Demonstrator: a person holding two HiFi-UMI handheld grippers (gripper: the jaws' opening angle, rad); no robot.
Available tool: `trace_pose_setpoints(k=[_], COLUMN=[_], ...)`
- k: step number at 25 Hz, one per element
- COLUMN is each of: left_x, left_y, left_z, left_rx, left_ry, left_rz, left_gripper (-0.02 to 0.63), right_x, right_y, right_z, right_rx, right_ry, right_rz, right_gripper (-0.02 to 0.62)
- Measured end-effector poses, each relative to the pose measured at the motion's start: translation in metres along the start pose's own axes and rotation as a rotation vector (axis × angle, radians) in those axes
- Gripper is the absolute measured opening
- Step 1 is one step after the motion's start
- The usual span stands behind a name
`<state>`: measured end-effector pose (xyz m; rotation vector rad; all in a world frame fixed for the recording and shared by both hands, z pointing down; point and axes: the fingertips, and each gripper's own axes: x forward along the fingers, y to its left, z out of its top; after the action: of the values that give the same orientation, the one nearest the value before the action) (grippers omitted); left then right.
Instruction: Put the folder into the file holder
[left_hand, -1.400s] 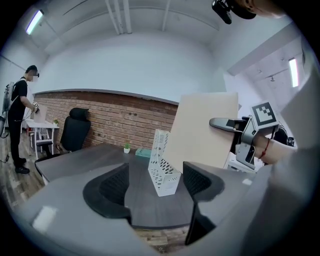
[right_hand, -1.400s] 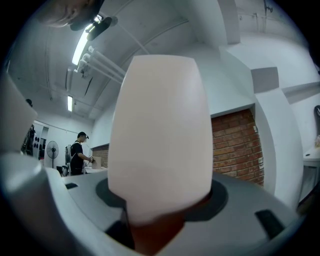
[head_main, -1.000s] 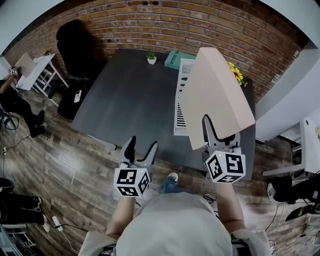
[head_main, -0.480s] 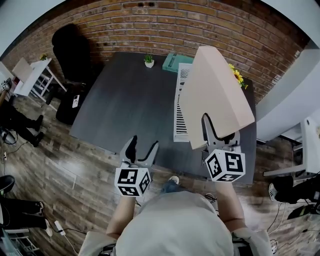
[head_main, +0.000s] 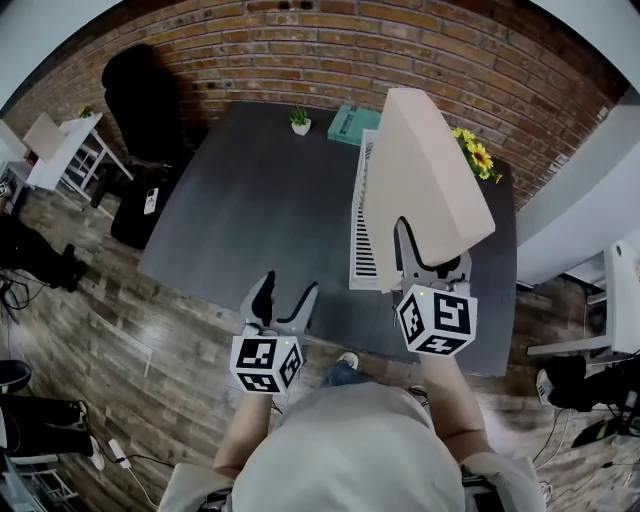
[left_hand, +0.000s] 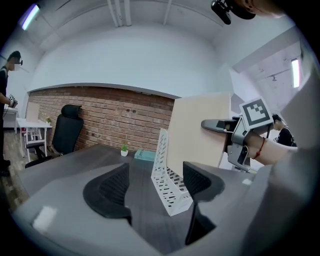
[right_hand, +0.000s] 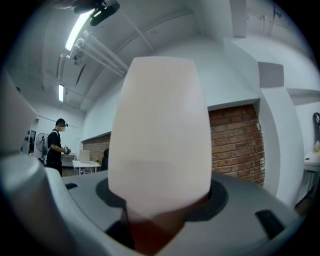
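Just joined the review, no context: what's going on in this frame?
A person with a gripper in each hand is filing a folder. The right gripper is clamped on the near edge of a beige folder and holds it upright over the white perforated file holder on the dark desk. The folder does not look seated in the holder yet. The left gripper hangs open and empty by the desk's front edge.

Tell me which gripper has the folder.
The right gripper, its jaws clamped on the beige folder, which it holds upright; the left gripper is open and empty.
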<state>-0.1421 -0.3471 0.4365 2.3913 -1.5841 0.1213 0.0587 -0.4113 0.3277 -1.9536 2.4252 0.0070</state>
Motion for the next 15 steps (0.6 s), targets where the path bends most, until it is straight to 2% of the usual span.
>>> trace_pose_setpoints(k=[15], left_x=[0.021], left_y=[0.012], left_z=[0.001], left_rx=[-0.010], left_ry=[0.013], left_rz=[0.015], left_gripper=[0.330], right_x=[0.044], right_y=[-0.017], right_z=[-0.008], right_rx=[-0.034], right_ry=[0.040], right_rz=[0.016], right_gripper=[0.282])
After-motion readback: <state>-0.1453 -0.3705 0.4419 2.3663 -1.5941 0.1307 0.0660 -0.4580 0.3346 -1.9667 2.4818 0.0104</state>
